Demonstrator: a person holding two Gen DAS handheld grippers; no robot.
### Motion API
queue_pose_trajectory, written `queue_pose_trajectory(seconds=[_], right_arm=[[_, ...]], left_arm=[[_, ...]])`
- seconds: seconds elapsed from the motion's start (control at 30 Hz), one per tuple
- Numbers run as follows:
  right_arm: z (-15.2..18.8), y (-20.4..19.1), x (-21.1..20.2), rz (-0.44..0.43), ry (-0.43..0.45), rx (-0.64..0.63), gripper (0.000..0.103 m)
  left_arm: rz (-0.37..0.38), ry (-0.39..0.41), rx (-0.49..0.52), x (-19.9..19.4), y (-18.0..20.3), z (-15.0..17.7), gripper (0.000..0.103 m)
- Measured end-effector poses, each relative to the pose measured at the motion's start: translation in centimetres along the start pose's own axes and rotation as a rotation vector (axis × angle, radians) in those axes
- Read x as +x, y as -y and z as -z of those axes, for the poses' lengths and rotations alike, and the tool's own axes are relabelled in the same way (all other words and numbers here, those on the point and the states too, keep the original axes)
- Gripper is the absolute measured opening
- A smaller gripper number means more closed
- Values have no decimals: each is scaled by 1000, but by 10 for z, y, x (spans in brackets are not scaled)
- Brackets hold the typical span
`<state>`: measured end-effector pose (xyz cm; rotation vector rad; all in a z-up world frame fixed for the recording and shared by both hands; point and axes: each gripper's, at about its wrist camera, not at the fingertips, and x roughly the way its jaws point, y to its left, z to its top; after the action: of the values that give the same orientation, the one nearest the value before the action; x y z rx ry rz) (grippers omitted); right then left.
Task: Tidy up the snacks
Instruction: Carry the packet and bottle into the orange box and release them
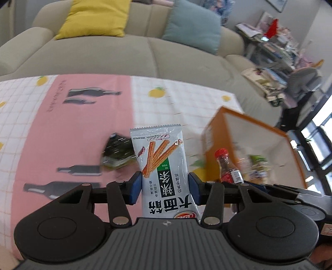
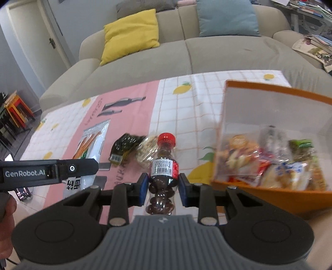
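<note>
My left gripper (image 1: 165, 188) is shut on a white snack packet (image 1: 164, 164) printed with spicy sticks, held upright above the tablecloth. The same packet (image 2: 91, 143) shows at the left of the right wrist view, behind the left gripper's black arm. My right gripper (image 2: 162, 188) is shut on a small red-capped bottle (image 2: 164, 164) of brown chocolate balls, lifted off the table; that bottle (image 1: 227, 166) also appears beside the orange box (image 1: 290, 149). The orange box (image 2: 269, 193) holds several snack packs. A dark green packet (image 2: 124, 150) and a clear snack pack (image 2: 146, 151) lie on the cloth.
The table wears a pink and white lemon-print cloth (image 2: 186, 108). A beige sofa (image 2: 186, 56) with a yellow cushion (image 2: 130, 35) and a blue cushion (image 2: 227, 17) stands behind it. Cluttered shelves (image 1: 276, 47) are at the right. A person's hand (image 2: 6, 216) shows at the left edge.
</note>
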<state>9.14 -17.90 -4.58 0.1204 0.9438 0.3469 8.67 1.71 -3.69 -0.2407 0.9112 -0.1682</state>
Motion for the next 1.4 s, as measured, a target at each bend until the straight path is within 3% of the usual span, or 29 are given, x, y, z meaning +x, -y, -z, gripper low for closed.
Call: queue_pose_trajectory(seconds=[0.4, 0.73, 1.0, 1.4], right_arm=[[-40, 88, -62, 101, 21, 40, 29], [-55, 151, -84, 222, -14, 37, 29], [-53, 189, -67, 267, -122, 38, 29], [-52, 222, -26, 283, -249, 23, 29]], left_arm=[[210, -18, 128, 18, 99, -46, 54], [339, -160, 184, 71, 172, -58, 54], [338, -266, 239, 123, 206, -56, 54], [261, -416, 254, 193, 223, -47, 54]])
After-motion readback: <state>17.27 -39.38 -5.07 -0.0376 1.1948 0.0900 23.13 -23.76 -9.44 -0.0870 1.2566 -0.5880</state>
